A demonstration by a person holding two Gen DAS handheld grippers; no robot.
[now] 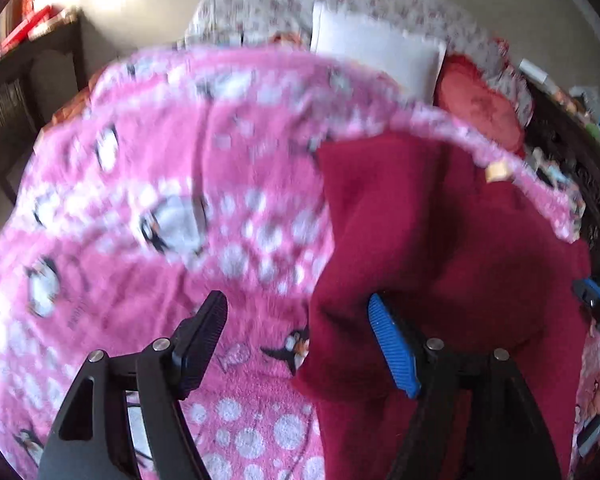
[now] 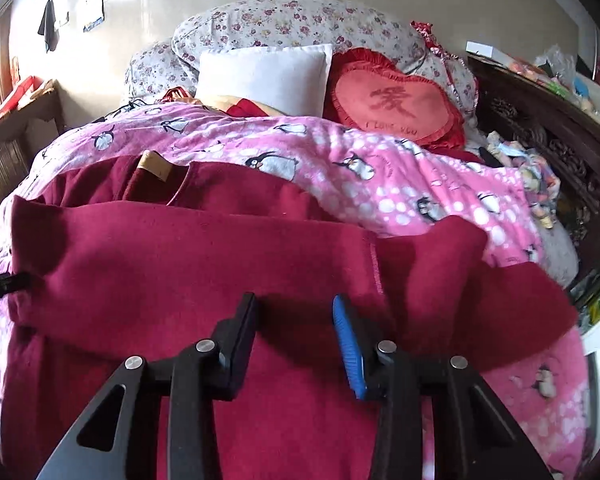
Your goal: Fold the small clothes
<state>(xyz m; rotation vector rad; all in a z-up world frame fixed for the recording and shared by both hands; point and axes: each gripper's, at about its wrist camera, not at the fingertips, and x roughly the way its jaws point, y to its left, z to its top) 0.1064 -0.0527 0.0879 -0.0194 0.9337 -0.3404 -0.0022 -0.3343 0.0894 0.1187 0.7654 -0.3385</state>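
Note:
A dark red garment (image 2: 204, 264) lies spread on the pink penguin blanket (image 2: 380, 168), with a tan label (image 2: 153, 165) at its far edge. In the left wrist view the garment (image 1: 440, 240) fills the right side and its left edge sits between my fingers. My left gripper (image 1: 296, 312) is open over that edge, its blue pad (image 1: 392, 344) above the red cloth. My right gripper (image 2: 294, 312) is open and empty just above the garment's near part. The right gripper's tip shows at the left view's right edge (image 1: 596, 308), and the left gripper's tip at the right view's left edge (image 2: 0, 284).
The blanket (image 1: 140, 220) covers a bed. At the head are a white pillow (image 2: 264, 76), a red heart cushion (image 2: 396, 100) and a floral quilt (image 2: 292, 20). A dark carved headboard with clutter (image 2: 540, 128) runs along the right. Shelving (image 2: 16, 112) stands on the left.

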